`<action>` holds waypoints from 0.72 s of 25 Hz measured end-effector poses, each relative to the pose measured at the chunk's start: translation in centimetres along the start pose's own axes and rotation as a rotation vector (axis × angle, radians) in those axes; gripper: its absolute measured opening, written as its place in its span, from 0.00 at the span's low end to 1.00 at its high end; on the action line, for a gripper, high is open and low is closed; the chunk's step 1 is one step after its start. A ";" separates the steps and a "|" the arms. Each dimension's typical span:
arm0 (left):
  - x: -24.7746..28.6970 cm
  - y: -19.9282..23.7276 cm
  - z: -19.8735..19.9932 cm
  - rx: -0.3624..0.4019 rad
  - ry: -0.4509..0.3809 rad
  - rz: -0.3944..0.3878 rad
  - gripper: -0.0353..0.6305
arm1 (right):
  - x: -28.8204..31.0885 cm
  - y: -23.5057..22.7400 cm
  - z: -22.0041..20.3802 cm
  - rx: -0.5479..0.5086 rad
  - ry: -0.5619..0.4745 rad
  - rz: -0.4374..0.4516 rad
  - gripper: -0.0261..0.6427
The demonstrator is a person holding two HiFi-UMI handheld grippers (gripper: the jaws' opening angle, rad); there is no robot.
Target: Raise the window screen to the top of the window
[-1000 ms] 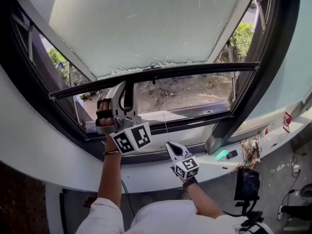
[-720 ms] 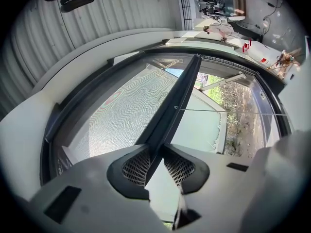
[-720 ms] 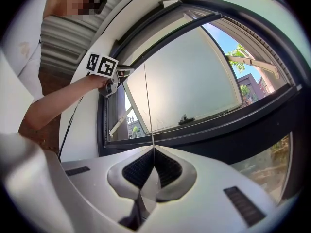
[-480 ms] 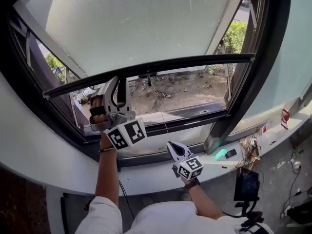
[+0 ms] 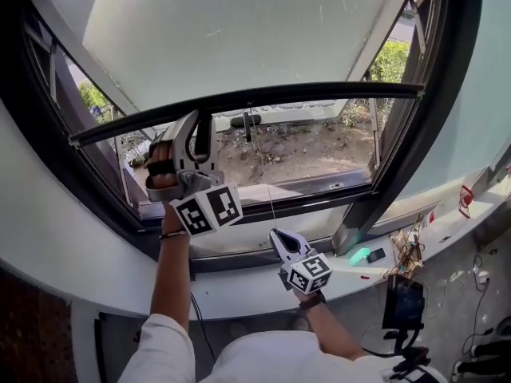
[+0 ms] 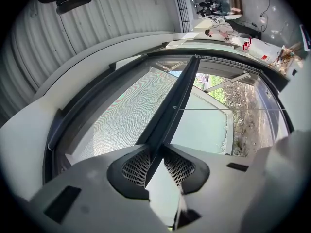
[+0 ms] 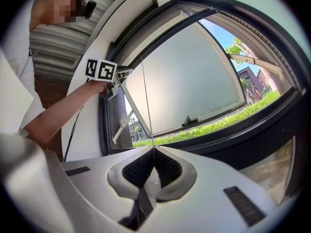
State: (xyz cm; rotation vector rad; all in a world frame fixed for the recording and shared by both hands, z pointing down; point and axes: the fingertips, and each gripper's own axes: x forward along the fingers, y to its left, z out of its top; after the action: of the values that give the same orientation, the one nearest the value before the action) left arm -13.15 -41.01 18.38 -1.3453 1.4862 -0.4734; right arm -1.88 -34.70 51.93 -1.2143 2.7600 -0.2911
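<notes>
The window screen [image 5: 231, 30] is a pale mesh sheet ending in a dark bottom bar [image 5: 319, 94] that crosses the window. My left gripper [image 5: 196, 124] is shut on that bar near its left end; in the left gripper view the bar [image 6: 177, 96] runs straight into the closed left gripper [image 6: 154, 152]. A thin pull cord [image 5: 270, 202] hangs from the bar's middle. My right gripper [image 5: 276, 234] sits lower, above the sill, shut on the cord. In the right gripper view the cord [image 7: 145, 96] rises from the pinched right gripper [image 7: 153, 149].
The dark window frame [image 5: 431, 126] surrounds the opening, with a white sill [image 5: 239, 290] below. Behind the screen an outer glass pane [image 7: 194, 76] is tilted outward. A green object [image 5: 363, 255] lies on the sill. A tablet [image 5: 403, 302] and cables lie on the floor at right.
The bottom bar has risen, showing more of the ground outside beneath it. Both grippers moved up with it, keeping their holds on the bar and the cord.
</notes>
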 end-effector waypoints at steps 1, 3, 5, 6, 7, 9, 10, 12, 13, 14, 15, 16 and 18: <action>0.0 0.1 0.0 0.001 -0.001 0.002 0.15 | 0.1 0.0 0.0 -0.003 0.010 -0.005 0.04; 0.1 0.4 0.2 0.005 -0.006 0.010 0.15 | 0.3 0.1 0.4 -0.006 0.010 -0.009 0.04; 0.5 1.1 0.5 0.009 -0.012 0.019 0.15 | 0.5 0.3 1.2 -0.005 -0.011 -0.007 0.04; 0.6 1.5 0.7 0.011 -0.014 0.024 0.15 | 0.5 0.4 1.7 -0.007 -0.022 -0.005 0.04; 0.8 1.9 0.8 0.014 -0.017 0.029 0.15 | 0.6 0.5 2.2 -0.012 -0.032 -0.003 0.04; 1.1 2.7 1.1 0.019 -0.024 0.042 0.15 | 0.8 0.7 3.1 -0.026 -0.047 0.001 0.04; 1.3 3.1 1.3 0.022 -0.027 0.049 0.15 | 0.8 0.7 3.5 -0.033 -0.054 0.001 0.04; 1.6 3.8 1.5 0.029 -0.032 0.061 0.15 | 1.1 0.8 4.3 -0.042 -0.064 -0.001 0.04; 1.8 4.2 1.5 0.032 -0.035 0.065 0.15 | 1.3 0.8 4.7 -0.044 -0.066 -0.006 0.04; 2.1 4.5 1.5 0.035 -0.038 0.069 0.15 | 1.6 0.7 5.1 -0.045 -0.065 -0.011 0.04; 2.3 4.8 1.6 0.039 -0.043 0.074 0.15 | 1.9 0.6 5.5 -0.047 -0.064 -0.017 0.04; 2.5 5.2 1.7 0.044 -0.048 0.080 0.15 | 2.0 0.6 5.9 -0.051 -0.068 -0.021 0.04; 2.9 5.9 2.1 0.053 -0.055 0.090 0.15 | 2.2 0.5 6.9 -0.059 -0.086 -0.019 0.04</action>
State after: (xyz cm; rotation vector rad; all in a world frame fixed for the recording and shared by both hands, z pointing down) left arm -13.83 -41.13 11.49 -1.2350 1.4725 -0.4125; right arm -2.51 -36.91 45.08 -1.2363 2.7034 -0.1556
